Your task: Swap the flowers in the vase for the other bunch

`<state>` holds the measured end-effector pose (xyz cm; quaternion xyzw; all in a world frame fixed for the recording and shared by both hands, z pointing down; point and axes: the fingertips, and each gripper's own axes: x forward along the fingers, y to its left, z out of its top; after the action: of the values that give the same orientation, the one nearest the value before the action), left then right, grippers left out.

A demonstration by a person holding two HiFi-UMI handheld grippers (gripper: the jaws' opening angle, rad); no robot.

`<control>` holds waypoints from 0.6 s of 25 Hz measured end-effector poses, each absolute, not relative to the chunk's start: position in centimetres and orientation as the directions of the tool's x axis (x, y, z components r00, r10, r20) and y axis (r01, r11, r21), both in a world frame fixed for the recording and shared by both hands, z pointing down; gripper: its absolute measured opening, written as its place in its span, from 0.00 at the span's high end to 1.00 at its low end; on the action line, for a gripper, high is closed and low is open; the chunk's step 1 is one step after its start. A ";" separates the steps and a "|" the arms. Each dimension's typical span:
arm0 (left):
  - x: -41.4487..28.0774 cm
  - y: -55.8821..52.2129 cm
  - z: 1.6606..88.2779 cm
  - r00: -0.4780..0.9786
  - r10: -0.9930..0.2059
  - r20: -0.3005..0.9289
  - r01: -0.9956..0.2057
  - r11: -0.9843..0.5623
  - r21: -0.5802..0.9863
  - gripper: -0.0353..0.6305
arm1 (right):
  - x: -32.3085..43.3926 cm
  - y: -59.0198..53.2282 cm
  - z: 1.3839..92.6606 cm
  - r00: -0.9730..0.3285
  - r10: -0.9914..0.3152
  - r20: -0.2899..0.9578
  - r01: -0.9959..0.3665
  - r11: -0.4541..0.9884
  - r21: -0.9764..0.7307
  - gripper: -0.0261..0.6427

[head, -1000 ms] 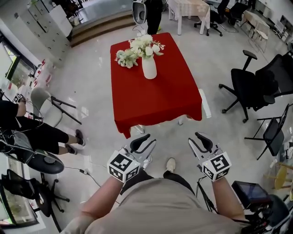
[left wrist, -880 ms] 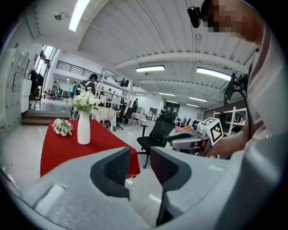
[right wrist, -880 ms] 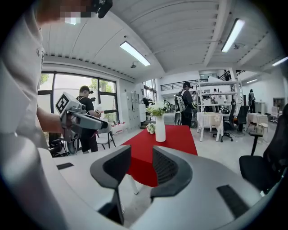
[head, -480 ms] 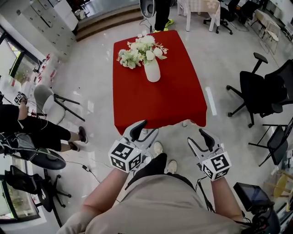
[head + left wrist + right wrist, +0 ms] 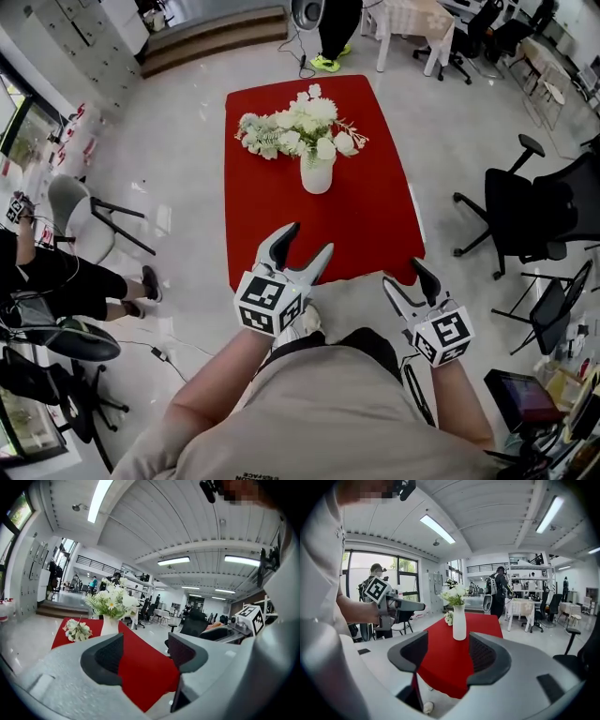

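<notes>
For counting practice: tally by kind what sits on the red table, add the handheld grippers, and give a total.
Vase: 1
Flower bunches: 2, the bunch in the vase and the loose bunch
Grippers: 2, the left gripper and the right gripper
Total: 5

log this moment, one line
left gripper: just opening, empty | right gripper: just opening, empty | vase: holds flowers | spare bunch: on red table

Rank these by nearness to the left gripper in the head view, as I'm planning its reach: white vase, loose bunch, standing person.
1. white vase, middle of the red table, straight ahead of the left gripper, whose empty jaws have just been opening.
2. loose bunch, lying beyond the vase, to its left.
3. standing person, on the floor past the table's far end.
</notes>
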<state>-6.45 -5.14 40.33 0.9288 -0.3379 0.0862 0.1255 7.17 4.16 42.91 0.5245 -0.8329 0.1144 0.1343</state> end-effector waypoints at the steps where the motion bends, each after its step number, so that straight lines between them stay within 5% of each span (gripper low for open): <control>1: -6.5 -6.1 40.3 0.752 -0.614 0.242 -0.655 -0.738 0.163 0.51 | 6.9 3.2 42.8 -0.415 -0.843 0.342 -0.904 0.426 -0.048 0.55; 15: -3.2 -18.2 41.5 0.534 -0.816 0.220 -0.842 -0.538 0.049 0.30 | 10.4 -6.7 42.0 -0.558 -0.746 0.363 -0.816 0.574 -0.075 0.54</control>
<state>-3.19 -18.20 41.52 0.8726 -0.4750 0.0854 0.0747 10.40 -6.66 42.03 0.4463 -0.8747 0.1182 0.1473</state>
